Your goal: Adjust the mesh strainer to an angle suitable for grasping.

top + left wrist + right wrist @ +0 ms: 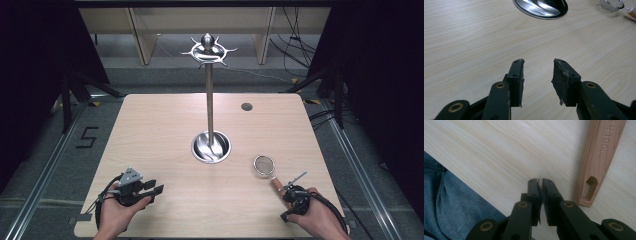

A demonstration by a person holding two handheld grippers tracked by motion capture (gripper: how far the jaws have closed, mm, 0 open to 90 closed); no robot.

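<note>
Resting beside wooden strainer handle (599, 157): right tongs (540, 180) together | left tongs (539, 61) apart, empty

In the high view your table (165, 125) fills the middle, with the stand (209, 100) rising from its dish at the centre. The strainer (263, 164) lies lower right of the dish, its handle (596, 162) running toward your right gripper (290, 190). Your left gripper (155, 189) sits lower left.

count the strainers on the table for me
1. The small mesh strainer with a wooden handle lies right of the metal stand's base, just ahead of the right gripper, whose jaws are shut beside the handle, not on it.
</note>
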